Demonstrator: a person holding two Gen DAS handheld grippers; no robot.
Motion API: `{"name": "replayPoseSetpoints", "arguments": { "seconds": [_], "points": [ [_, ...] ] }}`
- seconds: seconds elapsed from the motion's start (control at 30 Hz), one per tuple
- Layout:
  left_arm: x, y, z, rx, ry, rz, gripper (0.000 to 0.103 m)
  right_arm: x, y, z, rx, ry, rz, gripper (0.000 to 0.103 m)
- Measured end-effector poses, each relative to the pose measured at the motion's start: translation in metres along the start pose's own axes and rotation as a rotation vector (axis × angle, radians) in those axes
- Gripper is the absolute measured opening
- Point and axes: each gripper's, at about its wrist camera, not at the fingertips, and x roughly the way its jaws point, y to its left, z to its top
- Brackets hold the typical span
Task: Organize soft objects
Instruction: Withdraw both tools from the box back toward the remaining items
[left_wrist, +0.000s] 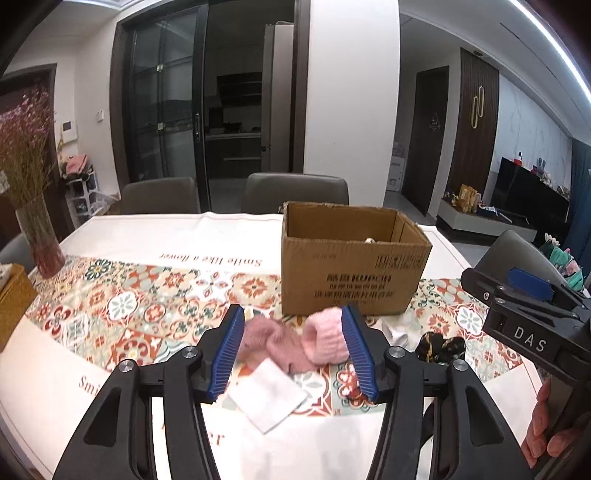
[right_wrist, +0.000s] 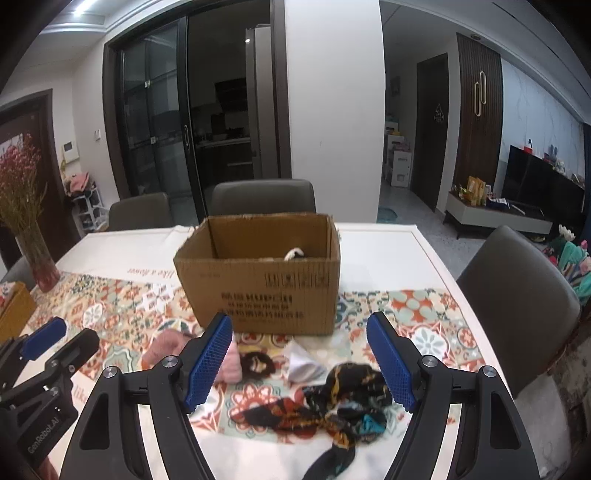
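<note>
Two hand-held grippers above a table spread with a patterned cloth.

Left gripper: jaws spread, blue pads apart, nothing pinched. Seen between them on the cloth are pink socks, blurred so that their number cannot be told; the right pad overlaps the pale pink cuff in the picture, but contact cannot be confirmed. A white cloth lies just in front of the socks.

Right gripper: jaws spread wide, nothing pinched. Between and beneath them lies a dark scarf with orange and teal print, its tail cut off by the lower edge. Near it are a dark scrunchie and a small white piece, too blurred to identify. The left pad hides part of the pink socks.

A box stands open behind all these, beyond the grippers. Only a scrap of something white and dark shows above its near wall; the rest of its contents are hidden.

A person's fingers grip the right gripper's handle at the left view's edge. A vase of dried flowers stands at the far left, partly cropped.
</note>
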Motion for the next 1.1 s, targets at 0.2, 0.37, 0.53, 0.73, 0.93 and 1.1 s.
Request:
{"name": "replayPoseSetpoints", "arguments": {
  "seconds": [0.2, 0.37, 0.53, 0.73, 0.93, 1.1],
  "points": [
    [0.000, -0.003, -0.019, 0.006, 0.036, 0.016, 0.057, 0.008, -0.003, -0.023, 0.030, 0.078, 0.022, 0.076],
    [0.004, -0.003, -0.034, 0.010, 0.062, 0.023, 0.058, 0.016, -0.005, -0.038, 0.045, 0.130, 0.009, 0.076],
    [0.013, -0.002, -0.046, -0.004, 0.094, 0.030, 0.058, 0.021, -0.009, -0.053, 0.069, 0.152, -0.017, 0.076],
    [0.027, 0.000, -0.062, -0.013, 0.127, 0.049, 0.058, 0.030, -0.012, -0.068, 0.086, 0.172, -0.056, 0.076],
    [0.041, 0.002, -0.075, -0.023, 0.152, 0.064, 0.058, 0.043, -0.019, -0.082, 0.136, 0.180, -0.095, 0.076],
    [0.056, 0.006, -0.085, -0.037, 0.182, 0.084, 0.058, 0.056, -0.021, -0.092, 0.145, 0.191, -0.127, 0.076]
  ]
}}
